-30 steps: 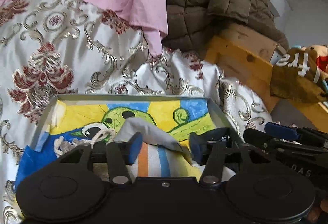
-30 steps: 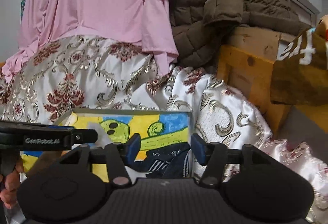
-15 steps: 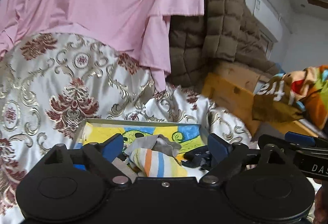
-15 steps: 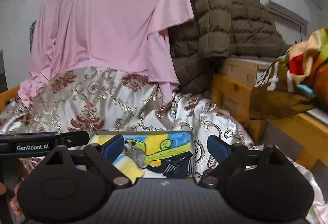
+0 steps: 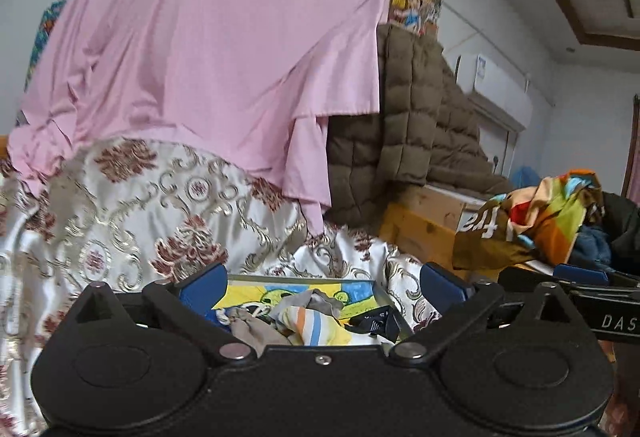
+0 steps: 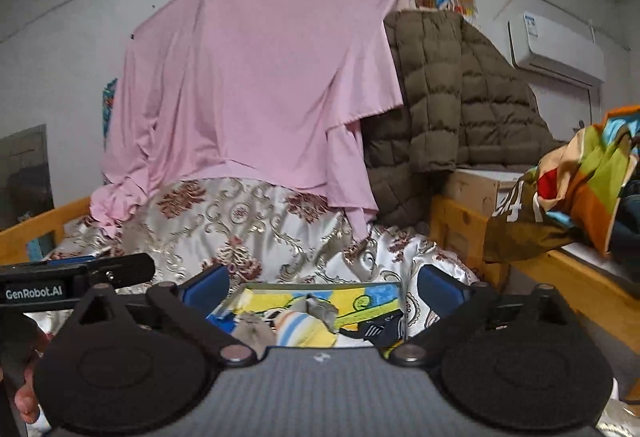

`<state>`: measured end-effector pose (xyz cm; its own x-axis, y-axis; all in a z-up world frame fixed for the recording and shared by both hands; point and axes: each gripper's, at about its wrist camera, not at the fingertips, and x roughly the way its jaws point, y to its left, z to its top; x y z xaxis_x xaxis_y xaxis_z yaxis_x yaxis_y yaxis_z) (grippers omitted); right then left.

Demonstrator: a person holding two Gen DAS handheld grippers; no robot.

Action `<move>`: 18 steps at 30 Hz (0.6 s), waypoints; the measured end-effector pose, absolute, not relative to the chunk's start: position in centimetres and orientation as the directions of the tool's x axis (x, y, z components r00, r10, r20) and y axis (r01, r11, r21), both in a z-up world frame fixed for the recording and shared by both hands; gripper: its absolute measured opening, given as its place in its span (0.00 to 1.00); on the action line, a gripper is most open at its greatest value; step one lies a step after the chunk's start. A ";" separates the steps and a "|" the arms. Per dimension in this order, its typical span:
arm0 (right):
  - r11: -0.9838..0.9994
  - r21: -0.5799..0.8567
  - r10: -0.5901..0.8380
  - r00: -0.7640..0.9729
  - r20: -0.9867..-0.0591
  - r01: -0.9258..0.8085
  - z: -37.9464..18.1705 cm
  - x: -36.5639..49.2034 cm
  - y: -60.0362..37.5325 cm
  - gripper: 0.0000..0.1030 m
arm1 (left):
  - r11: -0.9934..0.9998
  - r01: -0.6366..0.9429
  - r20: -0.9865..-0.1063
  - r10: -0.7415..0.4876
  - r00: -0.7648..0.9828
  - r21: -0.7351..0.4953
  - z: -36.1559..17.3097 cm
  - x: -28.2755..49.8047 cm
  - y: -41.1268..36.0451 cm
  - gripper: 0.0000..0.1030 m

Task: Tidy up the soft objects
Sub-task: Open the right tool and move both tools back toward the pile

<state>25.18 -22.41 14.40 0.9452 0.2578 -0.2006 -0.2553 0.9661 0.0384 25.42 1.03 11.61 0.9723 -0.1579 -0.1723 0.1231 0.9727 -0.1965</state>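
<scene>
A shallow grey box [image 5: 386,301] with a cartoon-painted bottom lies on the floral quilt. In it lie a yellow, orange and blue striped sock [image 5: 316,325], a grey cloth [image 5: 316,303] and a dark navy sock [image 5: 376,323]. My left gripper [image 5: 322,279] hangs back above the box's near side, its jaws opening wide with nothing between them. The right wrist view shows the same box [image 6: 403,313], striped sock [image 6: 300,329] and navy sock [image 6: 380,327]. My right gripper [image 6: 324,283] is also opening and holds nothing.
The cream and red floral quilt [image 5: 160,221] covers the bed. A pink sheet [image 5: 208,77] and a brown puffer jacket [image 5: 408,141] hang behind. A wooden bed frame [image 6: 460,229] and a colourful cloth [image 6: 568,189] stand to the right. A hand [image 6: 24,401] shows at lower left.
Both grippers have drawn back and risen away from the box, and their jaws have spread wide. The striped sock and the navy sock now lie loose in the box.
</scene>
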 end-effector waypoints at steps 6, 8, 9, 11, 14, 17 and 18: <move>0.963 0.038 0.270 0.947 -0.177 -0.267 15.2 19.8 -22.0 1.00 | 0.976 0.123 -0.133 -0.148 0.980 -0.178 12.3 19.4 1.8 0.99; 0.962 0.041 0.272 0.946 -0.178 -0.269 15.0 18.3 -21.8 1.00 | 0.976 0.125 -0.128 -0.149 0.980 -0.179 12.2 17.8 2.1 0.99; 0.961 0.042 0.275 0.944 -0.181 -0.272 14.8 17.5 -21.7 1.00 | 0.976 0.125 -0.128 -0.150 0.980 -0.180 12.1 17.0 2.2 0.99; 0.962 0.040 0.273 0.944 -0.188 -0.270 14.4 16.0 -21.4 1.00 | 0.976 0.122 -0.129 -0.146 0.981 -0.179 11.8 15.5 2.4 0.99; 0.962 0.035 0.274 0.941 -0.198 -0.273 13.5 14.1 -20.9 1.00 | 0.979 0.116 -0.129 -0.139 0.982 -0.169 11.2 13.6 2.9 0.99; 0.961 0.028 0.274 0.938 -0.211 -0.274 12.7 12.7 -20.3 1.00 | 0.982 0.109 -0.136 -0.130 0.982 -0.155 10.4 11.8 3.2 0.99; 0.962 0.027 0.272 0.939 -0.213 -0.272 12.5 12.2 -20.2 1.00 | 0.982 0.106 -0.137 -0.127 0.982 -0.153 10.1 11.2 3.3 0.99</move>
<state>12.20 -20.19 12.47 0.9385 0.2716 -0.2131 -0.2722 0.9619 0.0273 11.21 3.34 10.12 0.9823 -0.1274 -0.1374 0.1060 0.9825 -0.1534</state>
